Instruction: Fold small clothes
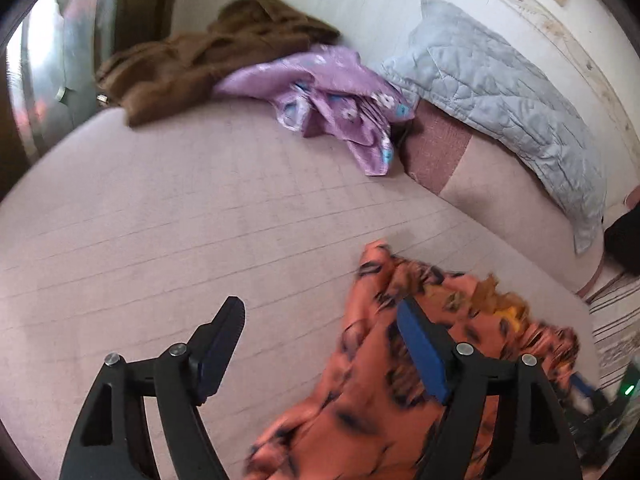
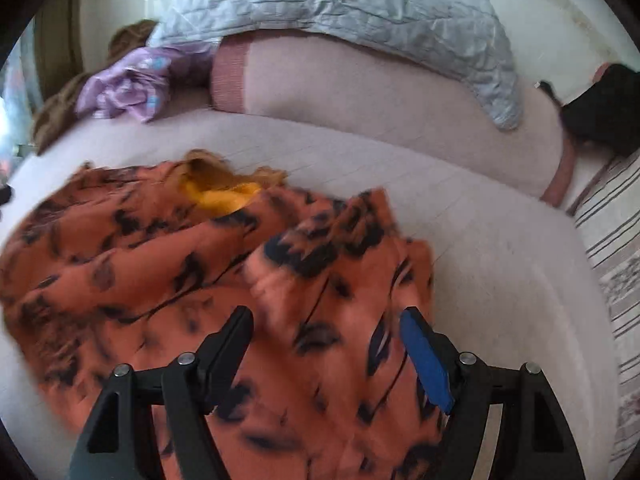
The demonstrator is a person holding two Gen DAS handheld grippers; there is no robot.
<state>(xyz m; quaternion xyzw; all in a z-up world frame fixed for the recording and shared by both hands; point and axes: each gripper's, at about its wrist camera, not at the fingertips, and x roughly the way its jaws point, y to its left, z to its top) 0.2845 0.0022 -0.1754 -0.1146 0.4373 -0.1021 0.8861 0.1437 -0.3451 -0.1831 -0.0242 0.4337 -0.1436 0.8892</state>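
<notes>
On bed [image 1: 140,240], orange garment [image 2: 180,264] rumpled, lengthwise left-right, both tongs [image 1: 320,344] [image 2: 326,344] agape.

No readable text anywhere (frames blurred)

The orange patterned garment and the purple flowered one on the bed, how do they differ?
The orange garment carries dark blotchy marks; the purple garment has white and blue flowers. The orange garment lies near, under both sets of open fingers; the purple garment lies far back beside the grey quilt. The orange garment shows a yellow inside; the purple garment shows none. Both are rumpled and unfolded.
</notes>
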